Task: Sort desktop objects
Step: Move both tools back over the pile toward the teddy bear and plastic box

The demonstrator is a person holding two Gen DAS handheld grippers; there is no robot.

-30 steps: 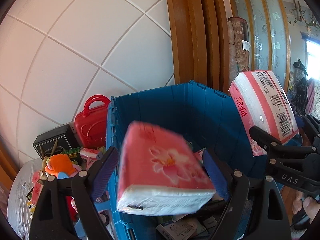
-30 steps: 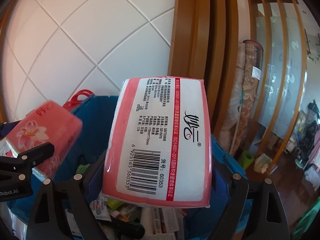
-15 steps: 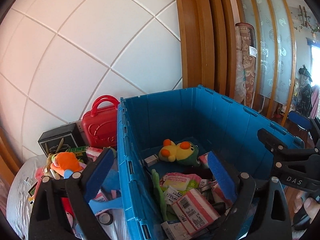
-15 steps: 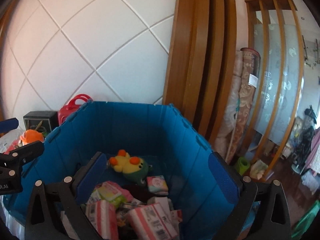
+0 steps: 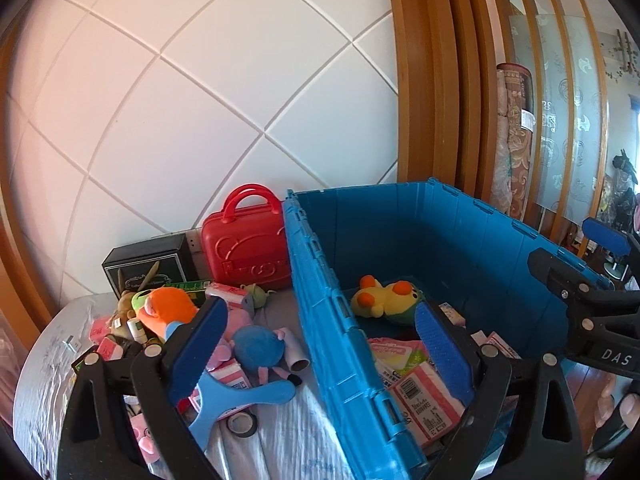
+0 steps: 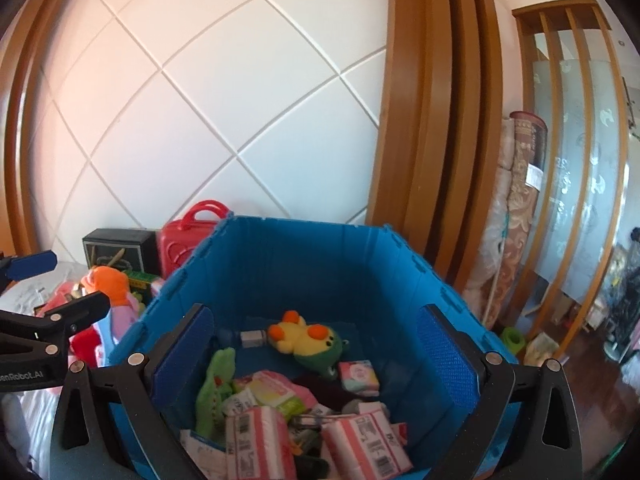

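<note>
Claws stood wide apart and gripped nothing: the left gripper (image 5: 320,344) hung over the left rim of the blue crate (image 5: 328,312), one finger above the cluttered table (image 5: 280,448), the other above the crate's inside, while the right gripper (image 6: 316,348) hung over the crate's near end with both fingers spread across its width. Inside the crate, a yellow plush (image 6: 304,336) with orange spots lay near the far wall, ahead of and between the right gripper's fingers; a green plush (image 6: 214,384) lay along the left wall just beside the right gripper's left finger. Pink tissue packs (image 6: 366,440) were piled at the near end, below and between those fingers, and a small pastel pack (image 6: 358,376) lay just right of the yellow plush. On the table left of the crate, toys were heaped together: an orange plush (image 5: 168,308) just behind the left gripper's left finger, a blue plush (image 5: 256,346) between that finger and the crate wall, a tape roll (image 5: 242,424) near the table's front. A red case (image 5: 244,248) stood upright against the wall at the table's back edge, touching the crate's far left corner, with a black box (image 5: 146,262) just to its left.
</note>
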